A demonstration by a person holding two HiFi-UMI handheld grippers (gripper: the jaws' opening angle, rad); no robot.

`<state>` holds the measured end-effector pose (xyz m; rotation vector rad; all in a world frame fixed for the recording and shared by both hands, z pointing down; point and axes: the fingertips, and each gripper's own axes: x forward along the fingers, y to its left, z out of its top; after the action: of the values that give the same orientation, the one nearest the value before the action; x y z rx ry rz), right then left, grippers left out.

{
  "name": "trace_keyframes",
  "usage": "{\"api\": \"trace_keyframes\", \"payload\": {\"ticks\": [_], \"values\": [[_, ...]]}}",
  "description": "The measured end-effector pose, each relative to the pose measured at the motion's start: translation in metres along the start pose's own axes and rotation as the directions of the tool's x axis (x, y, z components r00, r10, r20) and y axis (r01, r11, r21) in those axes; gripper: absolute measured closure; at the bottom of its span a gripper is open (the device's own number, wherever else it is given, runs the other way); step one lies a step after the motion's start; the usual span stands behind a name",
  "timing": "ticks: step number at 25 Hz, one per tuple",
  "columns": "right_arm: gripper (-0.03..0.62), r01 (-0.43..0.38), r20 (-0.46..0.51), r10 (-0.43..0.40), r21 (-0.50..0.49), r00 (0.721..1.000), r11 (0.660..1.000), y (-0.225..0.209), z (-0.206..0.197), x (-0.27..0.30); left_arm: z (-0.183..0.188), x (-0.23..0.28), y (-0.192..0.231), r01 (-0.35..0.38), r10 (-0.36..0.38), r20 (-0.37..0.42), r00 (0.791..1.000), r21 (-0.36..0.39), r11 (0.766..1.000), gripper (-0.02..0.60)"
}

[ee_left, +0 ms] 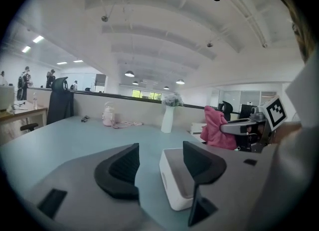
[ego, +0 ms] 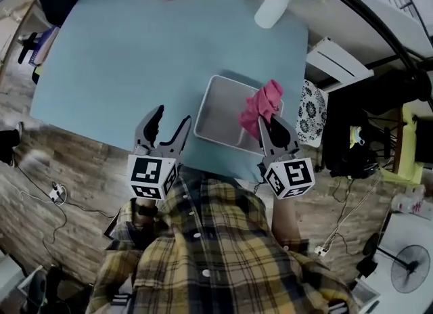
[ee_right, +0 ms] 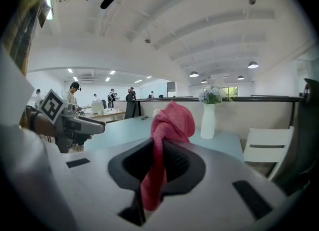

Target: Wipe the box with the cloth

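Right tool [ee_right: 158, 160] pinches the pink cloth [ego: 262, 106]; left tool [ego: 173, 116] gapes empty.
The soft, light cloth sits bunched over the box's [ego: 218, 84] right rim. The shallow box on the surface [ego: 135, 55] looks stiff and likely slides, so brace its left wall.

A shallow, pale grey box [ego: 223, 113], rectangular with rounded corners and open at the top, sits flat on the light blue table [ego: 135, 49]. It lies close to the table's near edge, toward the near right corner, and is turned slightly askew to that edge. A crumpled pink cloth [ego: 262, 106] is raised off the table over the box's right rim, pinched at its middle between the closed jaws of the right gripper [ego: 270, 126]. One bunched end stands above the jaws and a narrower tail droops below them.
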<state>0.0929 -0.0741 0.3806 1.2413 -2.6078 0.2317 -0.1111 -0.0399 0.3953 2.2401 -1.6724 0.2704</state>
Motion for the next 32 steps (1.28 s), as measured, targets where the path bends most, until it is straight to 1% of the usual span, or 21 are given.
{"api": "trace_keyframes", "payload": {"ticks": [3, 6, 10, 13, 15, 18, 23, 28, 32], "values": [[0.546, 0.055, -0.004, -0.054, 0.017, 0.999, 0.998, 0.000, 0.001, 0.002, 0.003, 0.019, 0.001, 0.082, -0.081, -0.025, 0.996, 0.021, 0.996, 0.319], [0.546, 0.132, -0.015, -0.132, 0.048, 0.991, 0.990, -0.003, -0.002, 0.004, 0.005, 0.041, -0.001, 0.174, -0.171, -0.061, 0.983, 0.042, 0.984, 0.321], [0.546, 0.222, -0.031, -0.220, 0.080, 0.975, 0.972, -0.007, -0.004, 0.006, 0.003, 0.061, -0.006, 0.279, -0.271, -0.111, 0.956, 0.060, 0.958, 0.324], [0.546, 0.282, -0.042, -0.279, 0.097, 0.959, 0.954, -0.009, -0.006, 0.005, -0.001, 0.071, -0.010, 0.352, -0.338, -0.154, 0.928, 0.073, 0.933, 0.325], [0.546, 0.310, -0.050, -0.306, 0.103, 0.951, 0.945, -0.010, -0.008, 0.004, -0.006, 0.075, -0.014, 0.387, -0.370, -0.176, 0.912, 0.076, 0.919, 0.334], [0.546, 0.319, -0.054, -0.315, 0.102, 0.948, 0.942, -0.013, -0.009, 0.005, -0.014, 0.080, -0.019, 0.413, -0.392, -0.204, 0.897, 0.074, 0.908, 0.341], [0.546, 0.311, -0.070, -0.305, 0.109, 0.950, 0.944, -0.018, -0.015, 0.007, -0.033, 0.088, -0.028, 0.432, -0.406, -0.250, 0.879, 0.057, 0.900, 0.357], [0.546, 0.285, -0.090, -0.276, 0.112, 0.957, 0.952, -0.018, -0.021, 0.009, -0.054, 0.090, -0.031, 0.422, -0.400, -0.294, 0.868, 0.014, 0.906, 0.379], [0.546, 0.267, -0.094, -0.257, 0.113, 0.962, 0.957, -0.018, -0.024, 0.010, -0.070, 0.091, -0.035, 0.417, -0.395, -0.325, 0.859, -0.001, 0.909, 0.407]]}}
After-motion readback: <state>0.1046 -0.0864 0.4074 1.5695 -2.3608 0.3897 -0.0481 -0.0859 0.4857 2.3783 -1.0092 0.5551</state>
